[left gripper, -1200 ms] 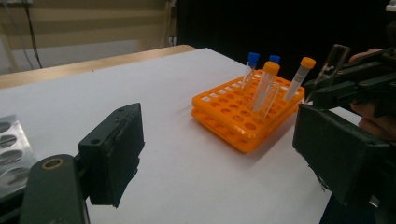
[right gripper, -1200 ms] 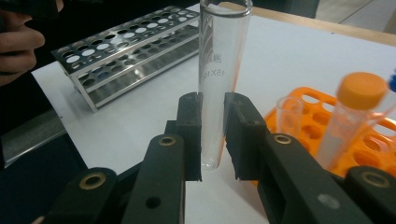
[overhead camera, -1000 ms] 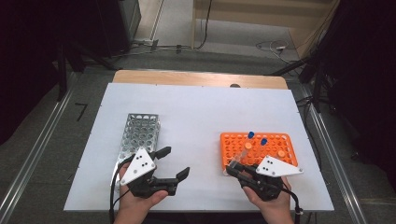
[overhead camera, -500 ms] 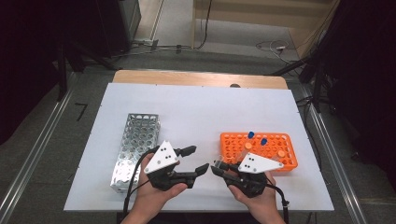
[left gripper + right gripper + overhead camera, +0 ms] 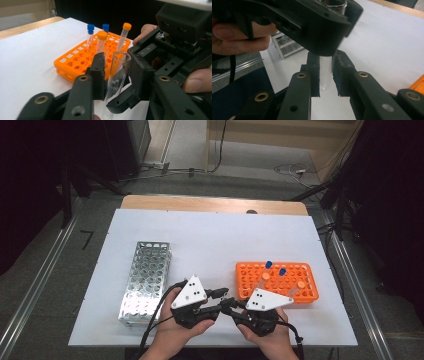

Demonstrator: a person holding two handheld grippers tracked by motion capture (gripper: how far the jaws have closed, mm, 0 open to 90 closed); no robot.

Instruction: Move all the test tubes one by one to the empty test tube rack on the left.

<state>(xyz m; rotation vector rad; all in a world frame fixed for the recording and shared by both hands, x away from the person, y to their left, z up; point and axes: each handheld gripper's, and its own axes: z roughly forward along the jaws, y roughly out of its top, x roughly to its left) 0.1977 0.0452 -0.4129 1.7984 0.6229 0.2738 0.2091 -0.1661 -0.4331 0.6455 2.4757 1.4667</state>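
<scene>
A clear, uncapped glass tube [image 5: 117, 75] stands upright between both grippers at the front middle of the table. My right gripper [image 5: 325, 72] is shut on the tube's lower part [image 5: 325, 80]. My left gripper [image 5: 116, 65] has just been closing, and its pads now press on the tube near its open rim. In the high view the left gripper [image 5: 222, 299] and the right gripper [image 5: 228, 306] meet tip to tip. The orange rack [image 5: 277, 282] stands behind them to the right, holding two blue-capped and two orange-capped tubes.
An empty metal rack [image 5: 145, 280] lies at the left on the white table [image 5: 210, 240]. The table's wooden far edge [image 5: 210, 203] lies beyond. Metal rails run along both sides of the table.
Both hands have drawn together at the front middle, the left moving right and the right moving left with the tube. The left jaws, wide open before, have closed around the tube.
</scene>
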